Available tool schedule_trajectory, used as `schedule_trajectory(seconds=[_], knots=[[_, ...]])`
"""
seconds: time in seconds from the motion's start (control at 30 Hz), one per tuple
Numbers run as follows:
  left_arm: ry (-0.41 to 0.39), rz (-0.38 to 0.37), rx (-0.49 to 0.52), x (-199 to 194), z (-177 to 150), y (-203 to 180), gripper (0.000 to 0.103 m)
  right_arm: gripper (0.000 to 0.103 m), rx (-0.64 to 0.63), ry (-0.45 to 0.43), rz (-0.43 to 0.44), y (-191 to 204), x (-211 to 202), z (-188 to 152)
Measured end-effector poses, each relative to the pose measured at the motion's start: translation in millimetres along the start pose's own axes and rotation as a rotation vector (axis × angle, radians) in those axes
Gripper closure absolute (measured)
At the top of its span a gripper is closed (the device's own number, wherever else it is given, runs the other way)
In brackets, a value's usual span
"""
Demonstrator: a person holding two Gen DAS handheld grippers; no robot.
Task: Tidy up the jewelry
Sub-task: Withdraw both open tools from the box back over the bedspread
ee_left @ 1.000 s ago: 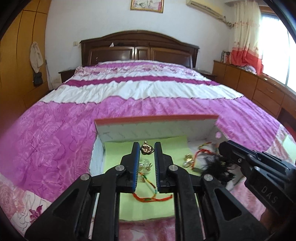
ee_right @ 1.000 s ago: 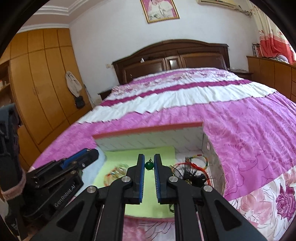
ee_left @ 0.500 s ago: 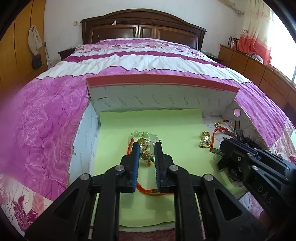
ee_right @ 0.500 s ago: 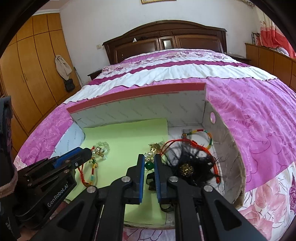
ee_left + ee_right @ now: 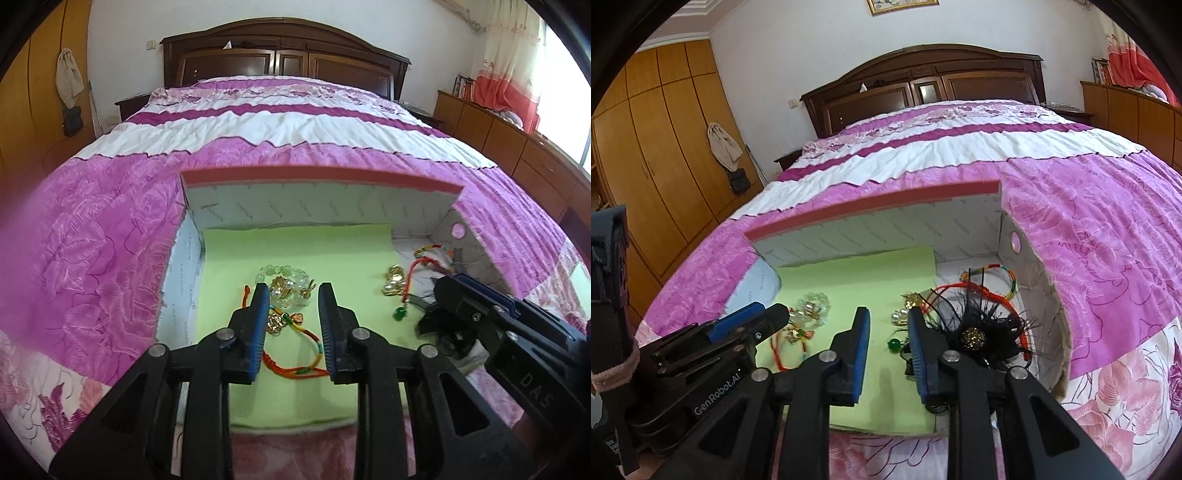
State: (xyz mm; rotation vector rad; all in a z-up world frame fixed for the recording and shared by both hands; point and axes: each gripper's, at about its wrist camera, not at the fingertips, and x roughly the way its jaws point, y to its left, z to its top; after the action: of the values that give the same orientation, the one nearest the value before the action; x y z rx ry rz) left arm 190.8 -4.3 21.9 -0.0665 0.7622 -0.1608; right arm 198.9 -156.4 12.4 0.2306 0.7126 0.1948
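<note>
Bed (image 5: pixel 295 122), box (image 5: pixel 321 177), both grippers' fingers (image 5: pixel 261 295) apart.

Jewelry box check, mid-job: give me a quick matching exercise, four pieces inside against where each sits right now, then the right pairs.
Things:
1. clear bead bracelet
2. black feather brooch
3. green bead
4. orange cord bracelet

Places:
A. between the open right gripper fingers, on the green mat
B. low between the open left gripper fingers
C. beyond the left gripper's tips, mid-mat
D. off the mat, box's right side

Pairs: 1-C, 2-D, 3-A, 4-B
</note>
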Motion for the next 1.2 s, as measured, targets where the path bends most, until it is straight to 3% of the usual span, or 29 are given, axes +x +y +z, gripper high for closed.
schedule_trajectory(seconds=[0.5,0.77,1.2], knots=[[0.028,-0.026,0.056,-70.0,-16.0,-5.6,0.079,0.078,0.013,0.008,0.055,11.3,-77.0,-2.7],[0.061,-0.038,0.097,-96.6,-41.2,-11.9,0.078,0.074,-0.053,0.095,0.062,14.2,-114.7,-29.5],[0.165,-0.091,0.1,-115.4,-78.6,-14.5,0.077,0.073,-0.084,0.264,-0.01,2.2,-146.2,-89.7]])
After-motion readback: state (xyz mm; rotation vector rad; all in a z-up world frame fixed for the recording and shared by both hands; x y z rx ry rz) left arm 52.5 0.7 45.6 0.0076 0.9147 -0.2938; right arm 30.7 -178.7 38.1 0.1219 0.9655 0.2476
